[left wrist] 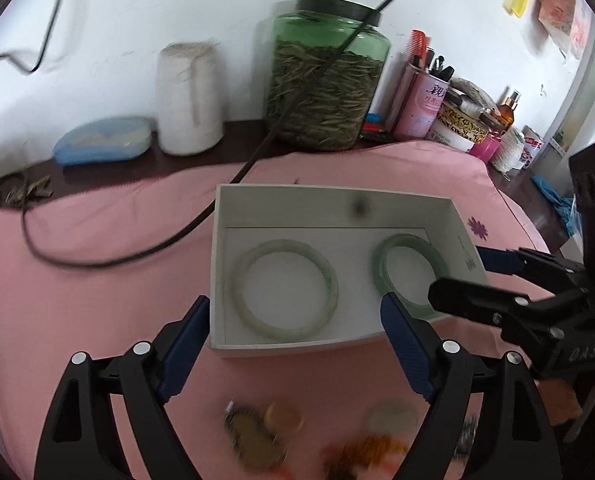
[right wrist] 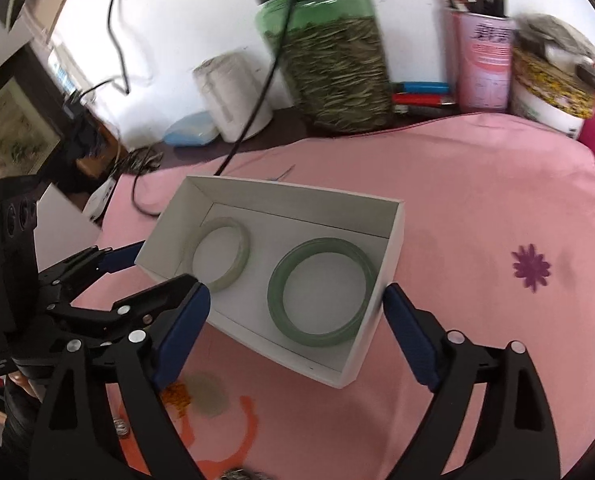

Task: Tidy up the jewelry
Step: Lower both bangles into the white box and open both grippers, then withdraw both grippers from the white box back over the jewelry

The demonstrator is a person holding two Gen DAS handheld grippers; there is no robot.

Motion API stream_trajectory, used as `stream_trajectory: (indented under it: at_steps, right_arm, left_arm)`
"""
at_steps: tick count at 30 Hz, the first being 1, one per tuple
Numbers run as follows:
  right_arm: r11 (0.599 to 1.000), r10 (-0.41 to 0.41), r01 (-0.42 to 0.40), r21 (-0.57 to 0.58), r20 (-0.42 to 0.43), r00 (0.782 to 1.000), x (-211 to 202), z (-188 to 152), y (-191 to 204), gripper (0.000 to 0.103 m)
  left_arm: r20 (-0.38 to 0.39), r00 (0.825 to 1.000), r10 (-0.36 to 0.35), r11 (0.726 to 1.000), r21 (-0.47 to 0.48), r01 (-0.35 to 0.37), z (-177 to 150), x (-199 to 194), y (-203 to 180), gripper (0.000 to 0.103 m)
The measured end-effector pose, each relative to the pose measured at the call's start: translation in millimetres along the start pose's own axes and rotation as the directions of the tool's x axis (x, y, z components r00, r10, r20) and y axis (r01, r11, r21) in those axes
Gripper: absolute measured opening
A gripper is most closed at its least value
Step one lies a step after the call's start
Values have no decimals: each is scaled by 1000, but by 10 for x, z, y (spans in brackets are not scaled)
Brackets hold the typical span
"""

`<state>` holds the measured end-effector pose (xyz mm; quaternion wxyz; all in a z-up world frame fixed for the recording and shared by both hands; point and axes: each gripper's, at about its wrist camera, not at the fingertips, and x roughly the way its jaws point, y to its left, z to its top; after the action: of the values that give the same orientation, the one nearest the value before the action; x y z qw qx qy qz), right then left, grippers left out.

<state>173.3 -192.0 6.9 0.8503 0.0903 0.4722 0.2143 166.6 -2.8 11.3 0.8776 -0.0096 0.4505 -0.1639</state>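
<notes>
Where motion blurs, jewelry [left wrist: 265,436] indistinct, right gripper [left wrist: 457,276] partly cropped.

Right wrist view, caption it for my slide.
Open right gripper over white box holding two jade bangles.

- A white wall [left wrist: 225,8] stands at the far side, daylit.
- A pink cloth [left wrist: 97,280] covers the dark desk [left wrist: 233,136].
- Far right, a pale doorway [left wrist: 593,92] glows brightly.
- Far left, a framed picture [right wrist: 9,132] leans.
</notes>
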Motion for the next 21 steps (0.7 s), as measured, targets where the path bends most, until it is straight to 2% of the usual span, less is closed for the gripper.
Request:
stream_trajectory:
  at_steps: [2,9,16,19,21]
  right_arm:
    - [999,32,-32,-14,-29,999,36,-11,94,84]
    - [992,66,-73,-107,-71,995,-5,-222,386,84]
    - [986,72,-85,-143,-91,993,-187,-468,438,84]
    - [987,67,-80,-141,-98,993,-245,-550,397,84]
    - [986,80,-92,-140,-88,993,-255,-562,363,85]
  left_arm:
    - [1,1000,3,1000,-26,-3,-78,-77,78,84]
    - [30,1000,5,998,-70,-3,-458,-364,204,84]
    - [46,999,13,996,-84,-9,-788,-566,-4,84]
    - [33,999,-12,999,-46,14,-929,-627,-151,88]
    - [40,998,42,999,23,-43,-1012,-625,-275,89]
